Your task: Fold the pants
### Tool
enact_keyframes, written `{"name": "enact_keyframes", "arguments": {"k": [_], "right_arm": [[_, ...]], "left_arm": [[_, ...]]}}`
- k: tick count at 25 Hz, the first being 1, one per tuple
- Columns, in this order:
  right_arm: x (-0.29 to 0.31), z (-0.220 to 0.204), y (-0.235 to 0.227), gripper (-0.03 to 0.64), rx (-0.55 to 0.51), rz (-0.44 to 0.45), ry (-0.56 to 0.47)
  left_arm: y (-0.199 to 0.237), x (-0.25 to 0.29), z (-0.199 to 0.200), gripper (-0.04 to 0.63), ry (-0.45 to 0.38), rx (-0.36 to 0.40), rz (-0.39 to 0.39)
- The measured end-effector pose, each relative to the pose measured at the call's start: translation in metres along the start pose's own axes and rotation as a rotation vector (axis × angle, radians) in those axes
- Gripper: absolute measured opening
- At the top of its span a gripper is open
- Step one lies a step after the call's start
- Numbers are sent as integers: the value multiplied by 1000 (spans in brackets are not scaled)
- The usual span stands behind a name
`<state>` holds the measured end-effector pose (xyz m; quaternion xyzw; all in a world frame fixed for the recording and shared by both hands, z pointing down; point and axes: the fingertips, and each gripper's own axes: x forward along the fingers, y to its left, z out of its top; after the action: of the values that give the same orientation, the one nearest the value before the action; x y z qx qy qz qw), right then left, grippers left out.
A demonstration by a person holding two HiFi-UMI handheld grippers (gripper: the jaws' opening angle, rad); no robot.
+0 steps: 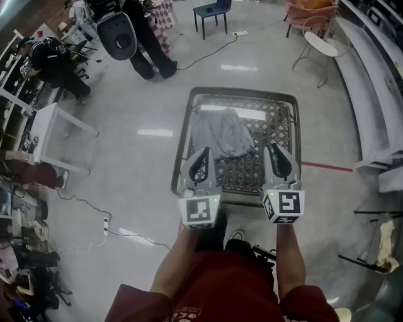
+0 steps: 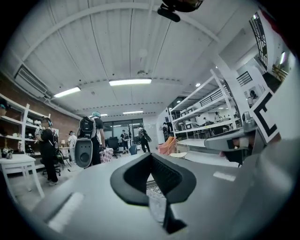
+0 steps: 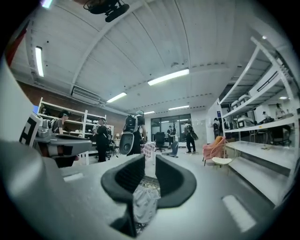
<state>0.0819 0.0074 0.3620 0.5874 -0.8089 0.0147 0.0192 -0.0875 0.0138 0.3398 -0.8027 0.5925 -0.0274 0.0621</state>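
Note:
Grey pants (image 1: 220, 132) lie crumpled on the left half of a patterned table (image 1: 277, 122), seen from above in the head view. Both grippers are held up side by side between me and the table, well above the cloth and pointing level. The left gripper (image 1: 203, 154) is shut with nothing in it; in the left gripper view its pads (image 2: 151, 155) meet. My right gripper (image 1: 276, 149) is open, and in the right gripper view (image 3: 150, 161) a narrow gap shows between its pads. Through that gap, far below, I see a bit of the pants (image 3: 144, 202).
A white side table (image 1: 56, 135) stands left of the patterned table. Cables and a power strip (image 1: 106, 223) lie on the floor at the near left. Long white shelving (image 1: 371, 94) runs along the right. People (image 1: 148, 44), a blue chair (image 1: 211, 12) and a round stool (image 1: 320, 44) are beyond.

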Motion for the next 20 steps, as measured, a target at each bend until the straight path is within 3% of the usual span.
{"name": "enact_keyframes", "arguments": {"k": [5,9,17,20], "right_arm": [[-31,32,19,72,-41,2,-56],[-44,50,39,72,-59,-5,-64],[-62,60,90,54,-84,-11,-57],[-65,64,102,18,-75,-16,-67]], "left_arm": [[-9,-31,25,5,-46,26,9],[-2,-48,38,5,-68,3,-4],[11,-79,47,5,-103,15,-50],[15,-85,49,5,-99,15,-63]]}}
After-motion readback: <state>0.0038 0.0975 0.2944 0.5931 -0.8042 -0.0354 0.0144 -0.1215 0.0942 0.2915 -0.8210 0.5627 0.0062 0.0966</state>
